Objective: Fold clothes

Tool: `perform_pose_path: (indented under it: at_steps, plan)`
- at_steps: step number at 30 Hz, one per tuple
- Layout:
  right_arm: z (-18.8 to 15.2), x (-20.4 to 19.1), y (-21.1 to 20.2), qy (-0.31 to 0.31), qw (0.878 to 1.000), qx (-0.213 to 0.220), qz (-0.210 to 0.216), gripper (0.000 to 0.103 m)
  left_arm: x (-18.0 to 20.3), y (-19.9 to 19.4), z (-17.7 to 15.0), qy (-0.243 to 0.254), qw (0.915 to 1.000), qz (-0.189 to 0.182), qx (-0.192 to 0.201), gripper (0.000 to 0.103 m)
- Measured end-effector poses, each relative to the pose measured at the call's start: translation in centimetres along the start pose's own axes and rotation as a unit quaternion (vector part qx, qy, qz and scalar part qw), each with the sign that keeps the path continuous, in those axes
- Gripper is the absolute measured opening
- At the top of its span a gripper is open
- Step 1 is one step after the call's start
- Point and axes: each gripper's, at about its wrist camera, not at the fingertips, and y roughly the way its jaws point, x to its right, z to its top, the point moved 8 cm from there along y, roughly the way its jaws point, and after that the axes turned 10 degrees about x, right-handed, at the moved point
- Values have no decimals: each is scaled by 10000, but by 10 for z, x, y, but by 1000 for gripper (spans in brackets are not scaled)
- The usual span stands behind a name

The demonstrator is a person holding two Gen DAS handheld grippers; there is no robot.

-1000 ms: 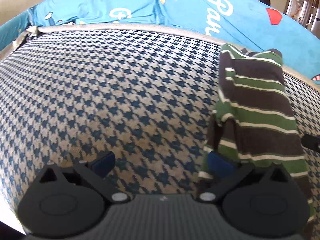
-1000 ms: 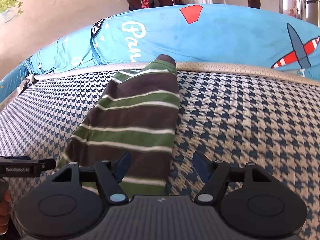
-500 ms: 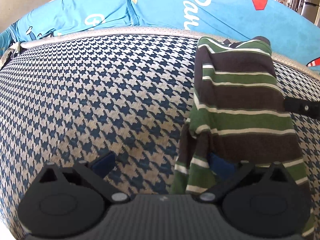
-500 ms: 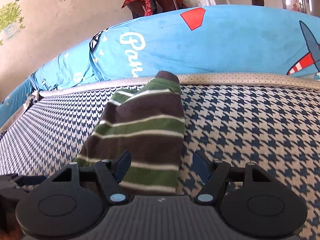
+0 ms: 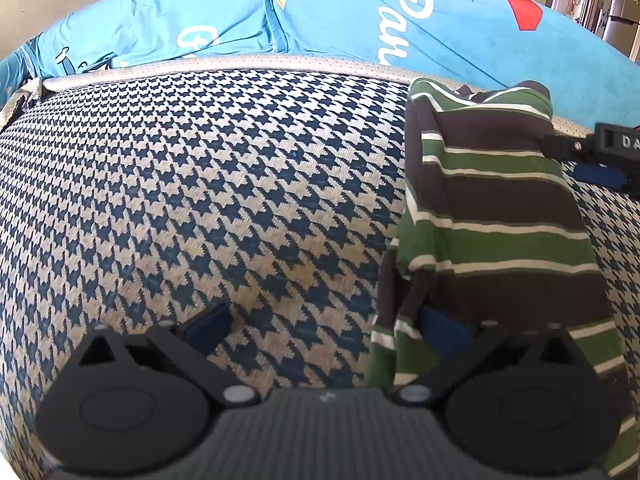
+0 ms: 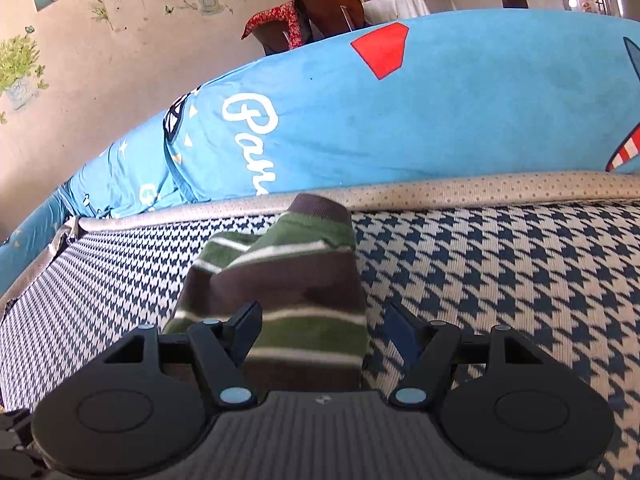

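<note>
A folded striped shirt (image 5: 496, 216) lies on the houndstooth mattress (image 5: 200, 184); left gripper (image 5: 326, 322) and right gripper (image 6: 322, 322) jaws both released.

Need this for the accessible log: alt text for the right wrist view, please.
A striped green-and-brown garment, folded into a narrow strip, lies on a houndstooth cushion, its near end between the fingers of the open right tool. Behind it is a blue printed cover, then a wall with plant stickers.
</note>
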Motion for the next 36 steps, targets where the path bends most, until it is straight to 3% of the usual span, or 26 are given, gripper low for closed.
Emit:
perform_pose_path:
  at_steps: [11, 22, 25, 32, 36]
  plan:
    - [0, -1, 33, -161, 9993, -80, 313, 67, 0, 0, -2, 121, 9999, -62, 99, 103]
    - [-1, -8, 45, -212, 9982, -90, 547, 20, 3, 3, -2, 185, 9997, -33, 128, 103]
    - [1, -9, 44, -146, 9987, -30, 486, 12, 3, 3, -2, 188, 9997, -14, 132, 103]
    - [25, -8, 22, 27, 9990, 453, 20, 9, 7, 3, 1, 75, 9999, 51, 70, 103]
    - [39, 6, 0, 87, 9968, 713, -338, 8, 14, -1, 3, 59, 9998, -126, 125, 103]
